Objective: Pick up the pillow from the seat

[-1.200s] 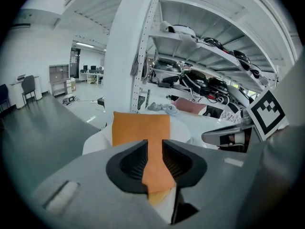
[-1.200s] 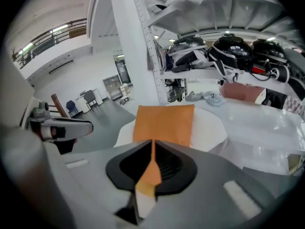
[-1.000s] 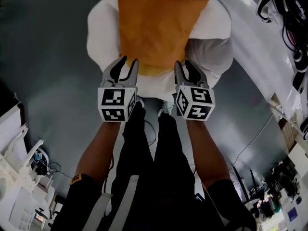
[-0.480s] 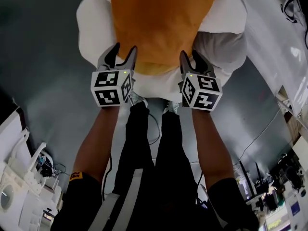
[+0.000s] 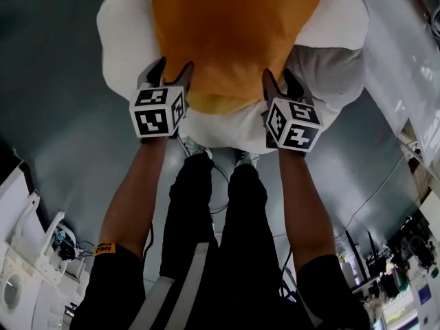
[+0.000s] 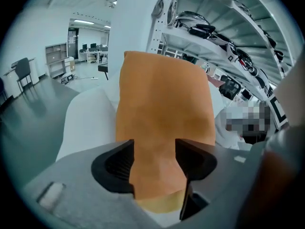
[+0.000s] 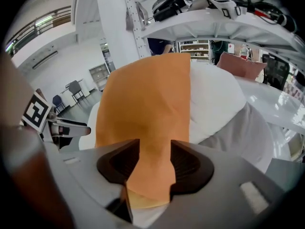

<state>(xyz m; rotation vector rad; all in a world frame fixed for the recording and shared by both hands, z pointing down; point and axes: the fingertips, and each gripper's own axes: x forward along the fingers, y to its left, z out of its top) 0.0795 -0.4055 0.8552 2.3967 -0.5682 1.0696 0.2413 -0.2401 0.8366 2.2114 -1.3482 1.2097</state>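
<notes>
Two hand-held grippers, held side by side, reach forward to an orange pillow. The left gripper (image 5: 172, 67) has its jaws spread, and in the left gripper view (image 6: 155, 159) the near edge of the pillow (image 6: 162, 109) sits in the gap between them, with neither jaw pressed into the fabric. The right gripper (image 5: 280, 78) is the same: jaws spread, with the pillow's near right corner in the gap in the right gripper view (image 7: 155, 163). The pillow (image 5: 237, 33) stretches away ahead of both grippers, lying on a white padded seat (image 5: 124, 33) that shows beyond it on either side and just under its near edge. Behind the grippers are the person's forearms and dark trousers; grey floor lies to the left. This looks like the reach-and-grasp step, with no lift begun. The next move seems to call for closing both pairs of jaws firmly on the soft edge, then raising the two grippers together.
</notes>
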